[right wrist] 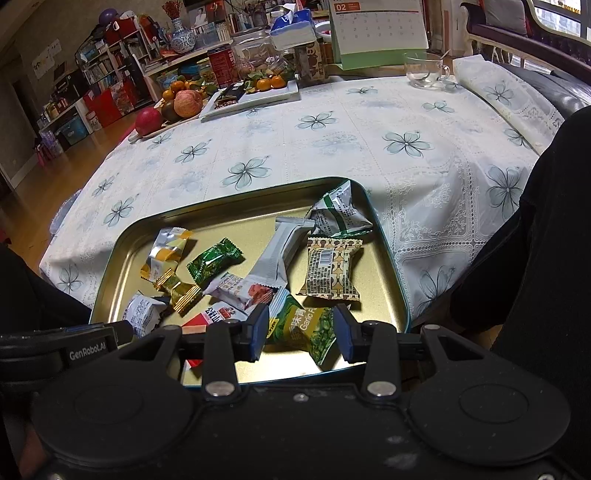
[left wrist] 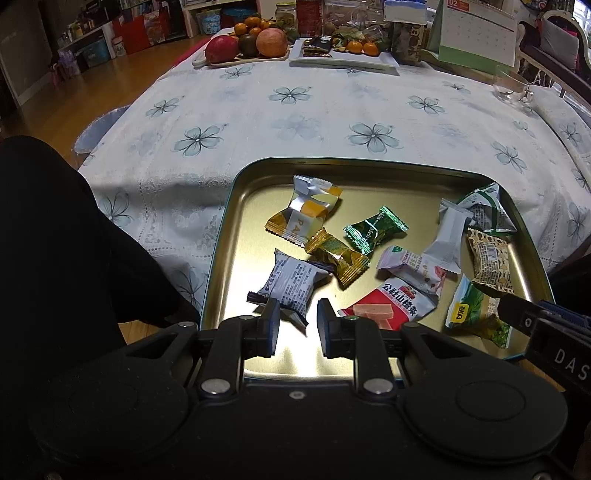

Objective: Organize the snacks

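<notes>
A gold metal tray sits at the near edge of the table and holds several wrapped snacks. My left gripper is open and empty, low over the tray's near left part, just behind a grey-blue packet. A red hawthorn packet lies right of it. My right gripper is open above a green garlic pea packet, which lies between its fingers, untouched as far as I can see. A beige patterned packet lies just beyond.
A flowered tablecloth covers the table. At the far side stand a fruit board, a white plate with oranges, jars, a calendar and a glass cup. Black-clad legs flank the tray.
</notes>
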